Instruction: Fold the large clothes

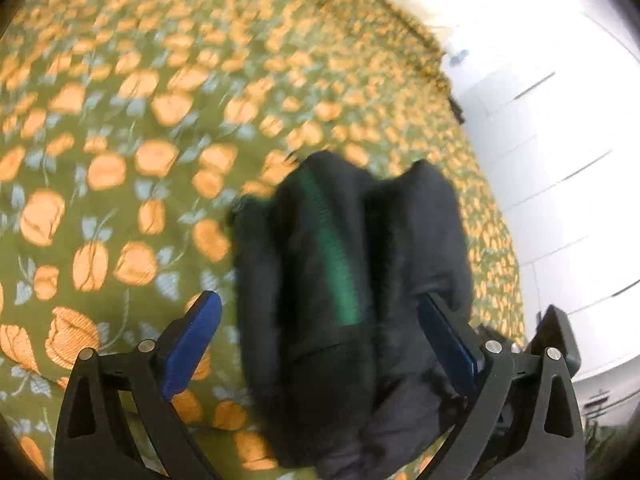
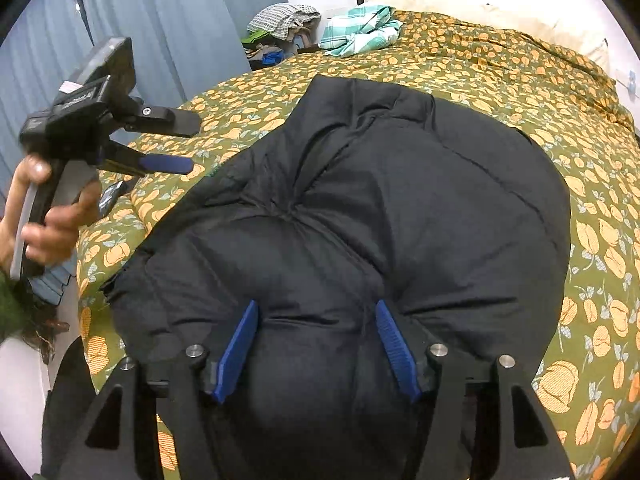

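Observation:
A black puffy jacket lies bunched on the bed, and a green zip stripe shows in the left wrist view. My left gripper stands wide open. It is raised at the left of the right wrist view, held by a hand, with nothing between its fingers. The jacket lies below it, and the left blue pad is apart from the cloth. My right gripper hovers low over the jacket's near edge. A bulge of the jacket sits between its blue pads, which stand apart without pinching it.
The bed has an olive cover with orange flowers. A teal checked cloth and a heap of clothes lie at the far side. Blue curtains hang at the left. White floor tiles lie beyond the bed's right edge.

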`<state>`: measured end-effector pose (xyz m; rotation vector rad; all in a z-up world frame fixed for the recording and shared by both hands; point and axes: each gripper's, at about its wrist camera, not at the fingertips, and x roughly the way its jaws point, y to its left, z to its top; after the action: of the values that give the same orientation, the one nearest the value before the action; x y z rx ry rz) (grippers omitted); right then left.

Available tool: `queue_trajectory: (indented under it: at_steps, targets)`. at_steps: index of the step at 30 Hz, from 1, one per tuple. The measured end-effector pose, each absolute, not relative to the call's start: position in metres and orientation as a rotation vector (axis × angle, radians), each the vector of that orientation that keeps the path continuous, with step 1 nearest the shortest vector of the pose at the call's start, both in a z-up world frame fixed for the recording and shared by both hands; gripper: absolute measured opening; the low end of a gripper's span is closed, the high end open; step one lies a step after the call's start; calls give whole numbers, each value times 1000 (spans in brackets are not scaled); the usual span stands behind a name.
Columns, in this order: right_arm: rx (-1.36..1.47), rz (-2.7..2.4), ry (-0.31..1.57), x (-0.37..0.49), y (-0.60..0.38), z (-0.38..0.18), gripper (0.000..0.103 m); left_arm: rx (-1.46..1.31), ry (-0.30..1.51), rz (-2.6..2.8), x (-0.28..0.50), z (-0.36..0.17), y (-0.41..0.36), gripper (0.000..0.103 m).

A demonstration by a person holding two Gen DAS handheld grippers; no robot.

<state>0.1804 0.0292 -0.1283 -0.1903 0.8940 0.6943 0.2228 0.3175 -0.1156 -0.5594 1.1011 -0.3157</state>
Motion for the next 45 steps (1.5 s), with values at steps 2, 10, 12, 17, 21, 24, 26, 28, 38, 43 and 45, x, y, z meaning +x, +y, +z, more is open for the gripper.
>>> queue_trajectory:
  at_steps: [2,10,12,17,21,24,26,28,38,43,45]
  targets:
    - [-204,689,887,180,31,-129,64,-619,1170,-423,226,-137,312,99]
    - [-237,693,881,183,30,-131,63,-386,1286,-549,227,-163,248,100]
    - [-256,690,872,178,33,-131,63,-385,1285,-537,229,-163,249,100]
    - [-259,687,869,177,34,-131,64,-285,1286,-494,231,-158,241,103]
    - [-264,690,873,175,34,-131,64,-328,1290,-512,238,-164,243,103]
    - [-265,692,876,175,35,-130,64,-358,1277,-513,232,-163,249,103]
    - [-265,693,875,175,35,-130,64,-367,1267,-513,229,-163,252,103]
    - [-263,692,873,176,36,-130,64,-393,1273,-525,230,-170,256,103]
    - [-261,678,875,178,35,-131,64,-596,1369,-646,256,-213,266,103]
    - [-200,672,876,181,19,-129,72,-576,1403,-701,265,-216,235,103]
    - [-157,686,880,182,8,-125,72,-577,1403,-710,266,-219,231,103]
